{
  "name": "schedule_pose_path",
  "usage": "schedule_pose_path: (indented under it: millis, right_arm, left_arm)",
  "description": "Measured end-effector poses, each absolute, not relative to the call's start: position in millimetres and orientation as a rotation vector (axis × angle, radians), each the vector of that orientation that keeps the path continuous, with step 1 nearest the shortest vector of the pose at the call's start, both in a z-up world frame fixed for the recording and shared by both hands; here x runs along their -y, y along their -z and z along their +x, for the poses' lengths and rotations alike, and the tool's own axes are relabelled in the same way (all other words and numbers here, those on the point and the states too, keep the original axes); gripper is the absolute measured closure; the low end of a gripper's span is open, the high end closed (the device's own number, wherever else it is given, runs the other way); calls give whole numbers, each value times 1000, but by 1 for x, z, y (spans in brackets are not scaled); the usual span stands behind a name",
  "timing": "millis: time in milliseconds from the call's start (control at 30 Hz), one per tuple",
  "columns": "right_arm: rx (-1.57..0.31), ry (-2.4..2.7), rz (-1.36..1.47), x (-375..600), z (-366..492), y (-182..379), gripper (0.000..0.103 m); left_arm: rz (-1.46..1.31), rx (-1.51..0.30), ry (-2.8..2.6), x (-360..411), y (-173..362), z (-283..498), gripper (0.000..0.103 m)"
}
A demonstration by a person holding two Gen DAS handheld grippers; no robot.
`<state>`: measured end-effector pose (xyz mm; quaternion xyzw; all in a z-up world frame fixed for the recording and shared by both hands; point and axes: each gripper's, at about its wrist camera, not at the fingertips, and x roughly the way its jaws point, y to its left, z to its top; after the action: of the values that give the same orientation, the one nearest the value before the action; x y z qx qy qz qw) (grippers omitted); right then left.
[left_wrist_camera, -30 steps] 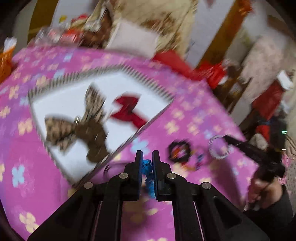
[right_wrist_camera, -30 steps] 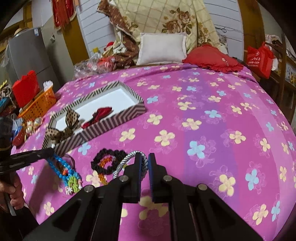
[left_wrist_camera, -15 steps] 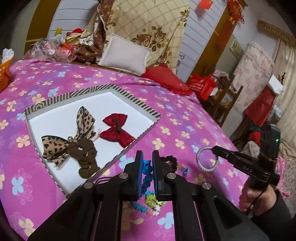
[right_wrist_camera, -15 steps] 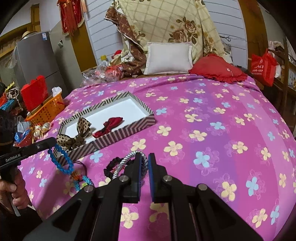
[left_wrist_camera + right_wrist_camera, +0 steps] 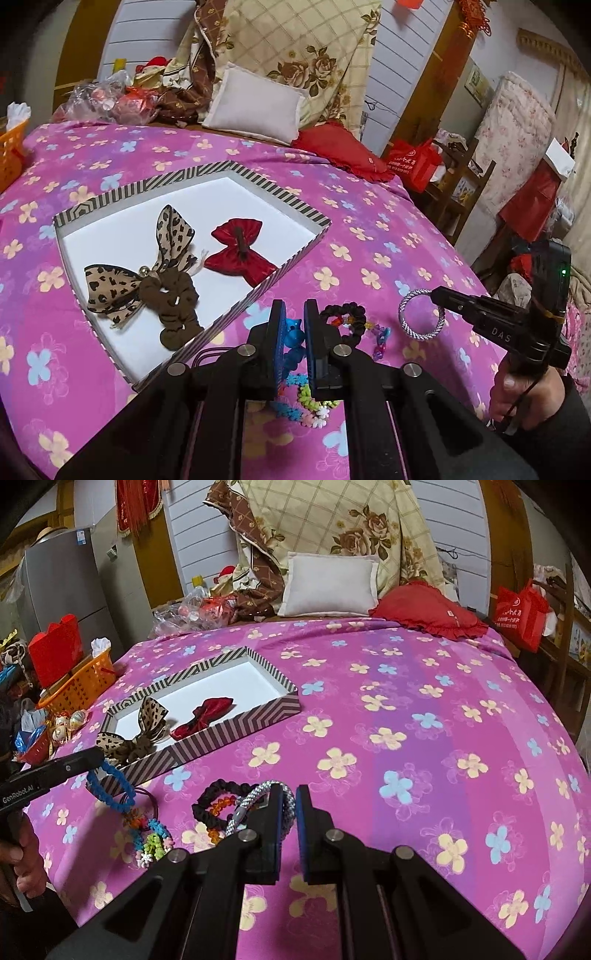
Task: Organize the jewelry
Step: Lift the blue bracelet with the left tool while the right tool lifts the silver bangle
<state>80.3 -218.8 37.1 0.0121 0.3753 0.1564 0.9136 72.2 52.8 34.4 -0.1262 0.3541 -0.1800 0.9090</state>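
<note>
Since a second ago both grippers have risen off the bedspread (image 5: 406, 709), lifting their catches, and the tray (image 5: 273, 192) now sits further off in the left view. The left gripper (image 5: 294, 325) pinches the blue bead string (image 5: 110, 790), its loop hanging just off the tray's near corner with the coloured tail trailing onto the cloth, while the right gripper (image 5: 284, 805) is clamped on the silver bangle (image 5: 421, 314), held clear above the bed's near edge. The black scrunchie (image 5: 218, 805) lies between them on the bedspread; two bows (image 5: 236, 247) rest in the tray.
</note>
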Motion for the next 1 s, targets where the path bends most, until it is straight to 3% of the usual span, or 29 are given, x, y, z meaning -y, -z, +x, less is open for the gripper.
schedule_pose_path:
  millis: [1000]
  right_arm:
    - [-757,-346,34,202,92,-44,96]
  left_arm:
    - [-311,-652,379,-61,-55,78,98]
